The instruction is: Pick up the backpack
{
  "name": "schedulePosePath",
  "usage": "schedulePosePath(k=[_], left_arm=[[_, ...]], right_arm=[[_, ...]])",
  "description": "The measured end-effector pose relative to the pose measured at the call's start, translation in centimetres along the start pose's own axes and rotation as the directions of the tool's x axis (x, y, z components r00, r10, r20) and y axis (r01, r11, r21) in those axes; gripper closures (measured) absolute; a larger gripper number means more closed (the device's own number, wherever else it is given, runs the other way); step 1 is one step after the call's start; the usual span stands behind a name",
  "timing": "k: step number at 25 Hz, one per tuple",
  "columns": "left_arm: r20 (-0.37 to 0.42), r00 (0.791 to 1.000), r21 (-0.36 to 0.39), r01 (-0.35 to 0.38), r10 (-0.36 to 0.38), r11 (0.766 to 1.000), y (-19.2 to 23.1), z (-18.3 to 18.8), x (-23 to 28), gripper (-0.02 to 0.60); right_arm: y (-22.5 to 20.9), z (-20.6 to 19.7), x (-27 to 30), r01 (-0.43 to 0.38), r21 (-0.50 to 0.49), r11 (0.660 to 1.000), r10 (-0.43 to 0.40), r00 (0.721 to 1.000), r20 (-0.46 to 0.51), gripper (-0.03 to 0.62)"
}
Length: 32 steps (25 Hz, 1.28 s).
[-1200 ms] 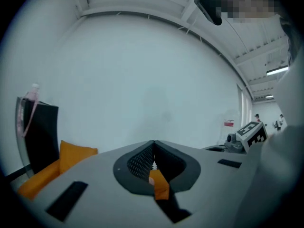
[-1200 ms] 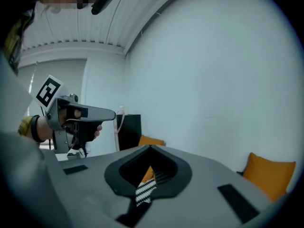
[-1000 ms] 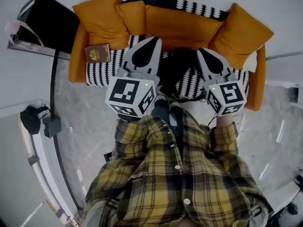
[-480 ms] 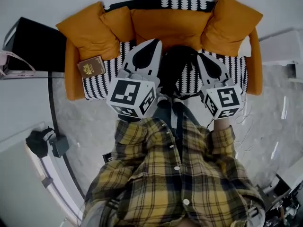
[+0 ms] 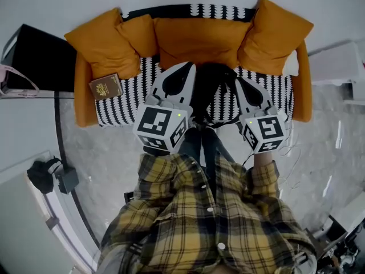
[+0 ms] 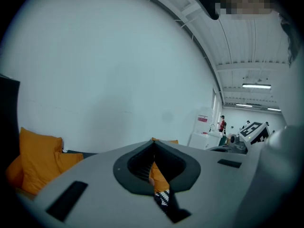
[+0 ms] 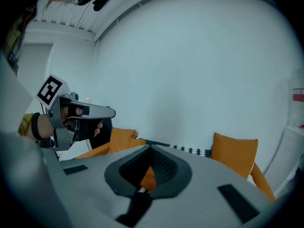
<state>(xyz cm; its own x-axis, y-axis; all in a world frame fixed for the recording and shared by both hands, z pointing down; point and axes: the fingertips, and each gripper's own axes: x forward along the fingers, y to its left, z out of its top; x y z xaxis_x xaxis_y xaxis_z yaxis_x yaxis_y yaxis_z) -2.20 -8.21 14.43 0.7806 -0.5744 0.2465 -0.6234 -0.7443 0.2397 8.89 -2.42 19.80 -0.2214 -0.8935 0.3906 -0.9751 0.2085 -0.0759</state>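
just the approach so far: the dark backpack (image 5: 214, 84) sits mid-seat on the orange sofa (image 5: 84, 99), between the left gripper (image 5: 187, 72) and the right gripper (image 5: 242, 84). both are closed tight and empty. next i'd guess open up and go for a strap. versus a second ago, both have dipped lower toward it.

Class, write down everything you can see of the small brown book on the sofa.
The book is small and brown, with a gold emblem on its cover, and looks closed. It lies flat, slightly askew, on the sofa's black-and-white patterned seat at its left end, right beside an orange cushion. Whether it touches the cushion is unclear.
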Motion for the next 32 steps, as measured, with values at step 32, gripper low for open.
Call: schedulePosePath(k=[32], left_arm=[[-0.203, 0.968, -0.092, -0.170, 0.149, 0.981, 2.7, -14.8, 3.5, 0.565]], right_arm=[[-2.8, -12.2, 6.3, -0.134, 0.026, 0.991, 0.136, 0.975, -0.175, 0.579]])
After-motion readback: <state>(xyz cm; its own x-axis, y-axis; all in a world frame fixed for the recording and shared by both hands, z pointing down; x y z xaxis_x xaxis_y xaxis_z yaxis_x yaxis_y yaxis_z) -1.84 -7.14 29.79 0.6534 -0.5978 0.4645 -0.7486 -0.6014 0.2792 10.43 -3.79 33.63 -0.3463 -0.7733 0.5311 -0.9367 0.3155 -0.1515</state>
